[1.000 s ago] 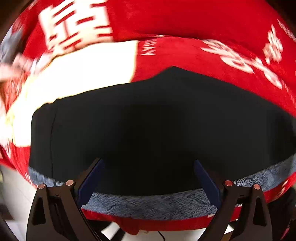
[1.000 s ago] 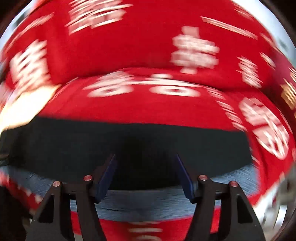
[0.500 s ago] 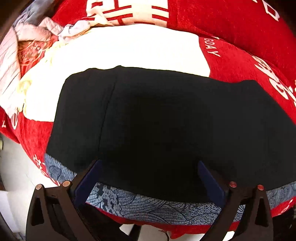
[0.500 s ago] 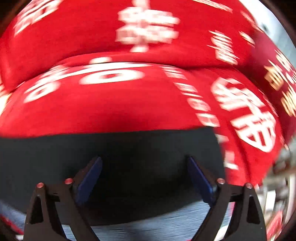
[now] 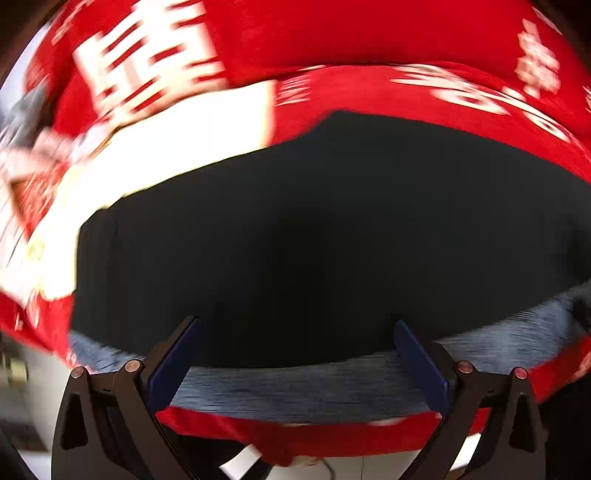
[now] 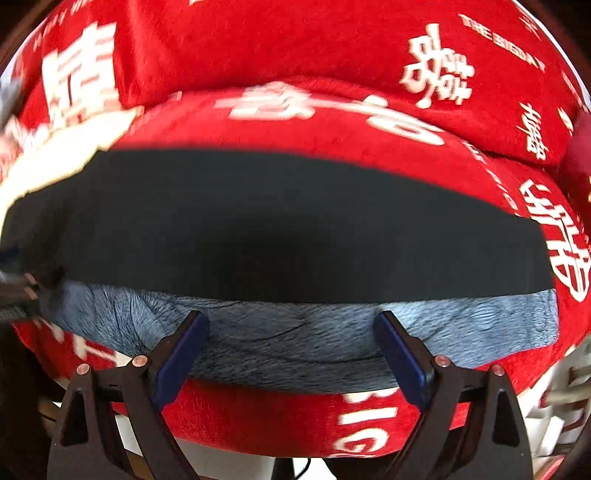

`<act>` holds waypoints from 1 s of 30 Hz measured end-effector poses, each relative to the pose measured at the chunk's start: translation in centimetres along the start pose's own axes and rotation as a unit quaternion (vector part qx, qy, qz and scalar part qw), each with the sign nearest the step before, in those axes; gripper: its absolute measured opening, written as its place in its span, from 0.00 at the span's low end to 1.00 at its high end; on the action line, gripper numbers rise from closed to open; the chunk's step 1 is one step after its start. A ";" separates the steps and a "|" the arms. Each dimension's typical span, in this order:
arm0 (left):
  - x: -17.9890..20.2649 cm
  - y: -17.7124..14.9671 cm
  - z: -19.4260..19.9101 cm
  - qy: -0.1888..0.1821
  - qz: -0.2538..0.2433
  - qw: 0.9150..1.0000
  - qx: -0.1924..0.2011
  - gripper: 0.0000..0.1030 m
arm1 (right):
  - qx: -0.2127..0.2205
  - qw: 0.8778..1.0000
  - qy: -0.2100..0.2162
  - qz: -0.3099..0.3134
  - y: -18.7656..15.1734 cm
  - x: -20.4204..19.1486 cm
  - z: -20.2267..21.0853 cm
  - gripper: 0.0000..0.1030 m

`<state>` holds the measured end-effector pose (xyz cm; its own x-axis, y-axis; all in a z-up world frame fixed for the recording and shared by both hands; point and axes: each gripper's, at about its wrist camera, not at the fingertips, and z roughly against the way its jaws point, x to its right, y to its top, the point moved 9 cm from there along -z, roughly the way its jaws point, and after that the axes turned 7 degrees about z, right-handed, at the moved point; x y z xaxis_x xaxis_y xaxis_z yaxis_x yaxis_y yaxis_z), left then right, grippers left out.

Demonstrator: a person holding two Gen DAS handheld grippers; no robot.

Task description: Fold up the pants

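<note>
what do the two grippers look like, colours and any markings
The left gripper and right gripper look alike: matte black angular frames with triangular cut-outs, dark blue flat pads on the fingers, and small copper-coloured rivets. No markings or cables show on them.

- The pants (image 5: 314, 229) (image 6: 280, 221) lie flat on the cover (image 5: 369, 33) (image 6: 258, 44), near its front edge.
- A patterned strip (image 5: 306, 391) (image 6: 288, 343) lies along their near side.
- A pale cloth (image 5: 177, 144) (image 6: 62, 155) lies behind and left of the pants.
</note>
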<state>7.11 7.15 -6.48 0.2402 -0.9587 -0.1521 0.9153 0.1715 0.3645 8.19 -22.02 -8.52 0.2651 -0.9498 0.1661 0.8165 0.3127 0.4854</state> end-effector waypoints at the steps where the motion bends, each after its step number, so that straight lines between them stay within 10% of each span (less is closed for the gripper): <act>1: -1.8 0.0 -0.3 0.011 0.016 1.000 -0.002 1.00 | 0.004 1.000 -0.001 -0.008 -0.1 0.7 0.0 0.94; 16: -19.3 -3.2 -5.1 0.046 0.206 0.975 -0.063 1.00 | -0.032 0.985 -0.075 -0.153 -4.1 15.9 0.2 0.99; 22: -12.6 -1.6 -1.3 0.001 0.150 0.988 -0.026 1.00 | -0.006 0.987 -0.069 -0.146 -2.9 14.2 2.8 0.99; 30: 3.8 -0.7 1.3 -0.032 -0.045 0.998 0.008 1.00 | 0.021 0.998 0.026 -0.052 -0.2 0.8 2.9 0.99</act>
<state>6.95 3.11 -6.10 0.1360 -0.9827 -0.1261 0.9269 0.0812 0.3665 6.77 -22.77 -5.97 0.2073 -0.9759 0.0686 0.8186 0.2114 0.5340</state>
